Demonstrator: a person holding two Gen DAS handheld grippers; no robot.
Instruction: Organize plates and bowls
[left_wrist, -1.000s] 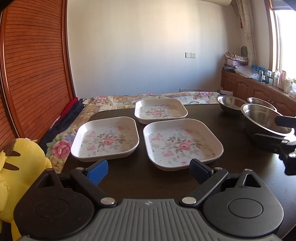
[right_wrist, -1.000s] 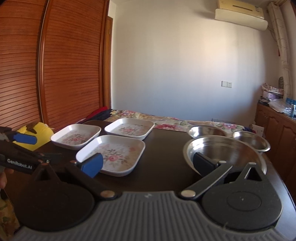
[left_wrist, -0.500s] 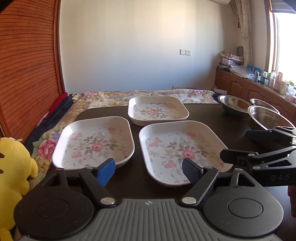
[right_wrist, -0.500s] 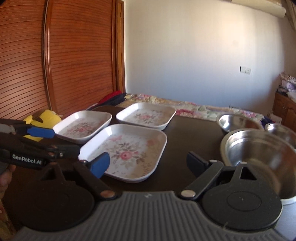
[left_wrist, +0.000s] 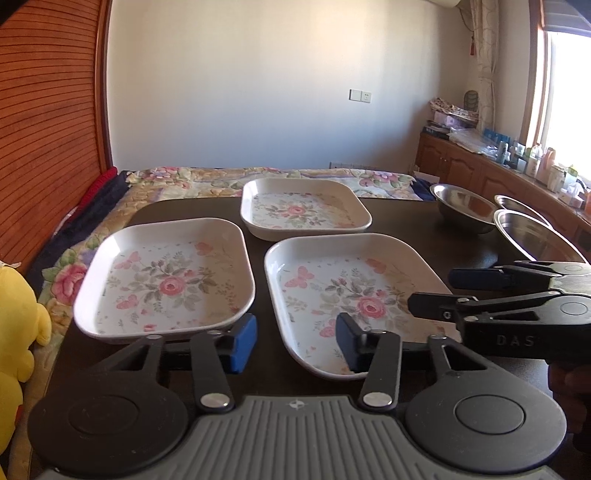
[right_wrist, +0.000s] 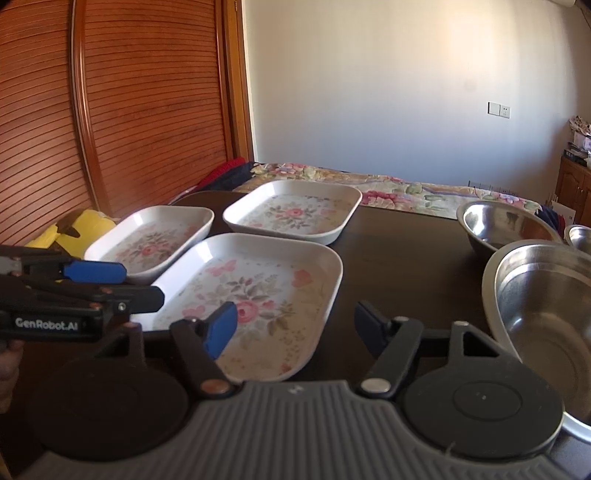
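Observation:
Three white square plates with flower prints lie on the dark table (left_wrist: 406, 221): a left plate (left_wrist: 166, 277), a near plate (left_wrist: 351, 291) and a far plate (left_wrist: 303, 210). Steel bowls stand to the right, a big one (right_wrist: 546, 306) nearest and another (right_wrist: 506, 225) behind it. My left gripper (left_wrist: 295, 343) hovers over the gap between the left and near plates, its jaws closing on nothing. My right gripper (right_wrist: 295, 326) hangs over the near plate's (right_wrist: 258, 288) front right rim, jaws closing, pads not touching it. Each gripper appears in the other's view: the right (left_wrist: 443, 291), the left (right_wrist: 125, 284).
A yellow plush toy (left_wrist: 18, 332) sits off the table's left edge. Beyond the table's far edge lies a floral bedspread (left_wrist: 258, 177). Slatted wooden doors (right_wrist: 129, 110) line the left wall. A wooden counter with bottles (left_wrist: 517, 162) runs along the right under a window.
Both grippers have moved forward and slightly down toward the plates, and both jaws have narrowed. The right gripper has swung from the big steel bowl over to the near plate.

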